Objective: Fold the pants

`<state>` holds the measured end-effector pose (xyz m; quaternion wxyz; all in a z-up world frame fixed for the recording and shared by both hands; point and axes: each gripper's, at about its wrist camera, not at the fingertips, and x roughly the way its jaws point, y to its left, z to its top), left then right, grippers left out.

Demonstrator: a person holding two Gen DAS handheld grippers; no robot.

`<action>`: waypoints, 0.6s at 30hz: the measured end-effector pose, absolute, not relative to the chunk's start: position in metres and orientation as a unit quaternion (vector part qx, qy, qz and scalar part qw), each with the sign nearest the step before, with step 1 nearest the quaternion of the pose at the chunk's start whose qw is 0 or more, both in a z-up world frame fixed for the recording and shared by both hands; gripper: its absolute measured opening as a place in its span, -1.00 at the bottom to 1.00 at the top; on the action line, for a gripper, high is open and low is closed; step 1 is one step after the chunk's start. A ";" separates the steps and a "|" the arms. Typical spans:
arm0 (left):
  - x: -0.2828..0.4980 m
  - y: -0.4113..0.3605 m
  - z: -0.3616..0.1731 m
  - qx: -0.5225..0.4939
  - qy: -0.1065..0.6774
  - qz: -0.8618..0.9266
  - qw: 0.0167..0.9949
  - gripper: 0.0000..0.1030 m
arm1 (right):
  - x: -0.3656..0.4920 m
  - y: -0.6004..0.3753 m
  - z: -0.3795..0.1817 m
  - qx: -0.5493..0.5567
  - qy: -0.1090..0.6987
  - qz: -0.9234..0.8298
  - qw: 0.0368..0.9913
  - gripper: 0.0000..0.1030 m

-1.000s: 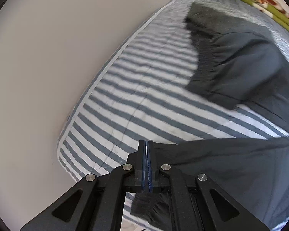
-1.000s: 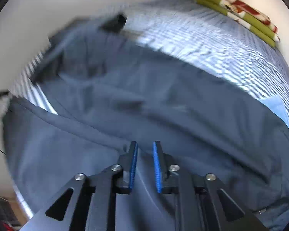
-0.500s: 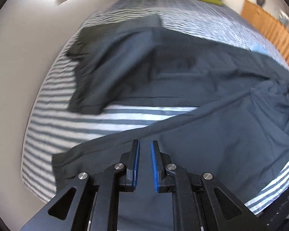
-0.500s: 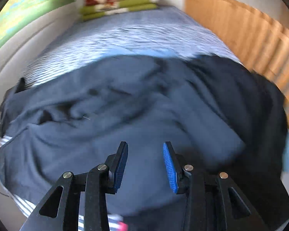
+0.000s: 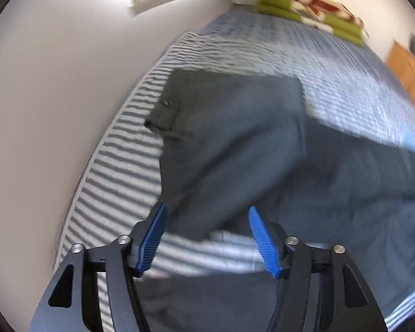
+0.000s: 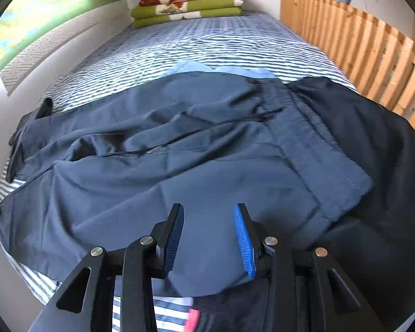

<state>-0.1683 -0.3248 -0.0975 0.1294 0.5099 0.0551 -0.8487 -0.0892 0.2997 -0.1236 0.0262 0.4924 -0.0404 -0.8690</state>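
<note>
The dark pants [image 6: 207, 149] lie spread across the striped bed [image 6: 207, 41]. My left gripper [image 5: 207, 238] hangs above them, jaws opening, nothing between. My right gripper [image 6: 209, 238] hovers parted over their near edge, empty.

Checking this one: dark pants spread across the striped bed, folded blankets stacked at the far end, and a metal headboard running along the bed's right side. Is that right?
Not quite. The board along the bed's right side is slatted wood, not metal, as the right wrist view shows. The rest holds: the dark pants lie spread across the striped bed, and the folded blankets are stacked at its far end.
</note>
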 end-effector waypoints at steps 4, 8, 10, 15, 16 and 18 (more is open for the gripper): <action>-0.211 -0.332 -0.092 0.515 0.099 -0.843 0.121 0.51 | -0.089 0.286 -0.123 0.492 -0.041 -0.869 0.040 -0.33; -0.261 -0.306 -0.097 0.519 0.113 -0.842 0.097 0.55 | -0.086 0.279 -0.127 0.498 -0.037 -0.865 0.046 -0.33; -0.282 -0.291 -0.103 0.525 0.101 -0.841 0.087 0.73 | -0.084 0.278 -0.130 0.501 -0.037 -0.863 0.045 -0.33; -0.321 -0.273 -0.124 0.549 0.119 -0.822 0.095 0.76 | -0.081 0.282 -0.139 0.511 -0.041 -0.858 0.042 -0.33; -0.326 -0.274 -0.128 0.551 0.129 -0.819 0.096 0.77 | -0.080 0.283 -0.142 0.514 -0.040 -0.856 0.040 -0.33; -0.335 -0.281 -0.140 0.561 0.169 -0.805 0.098 0.78 | -0.081 0.284 -0.147 0.519 -0.040 -0.853 0.038 -0.33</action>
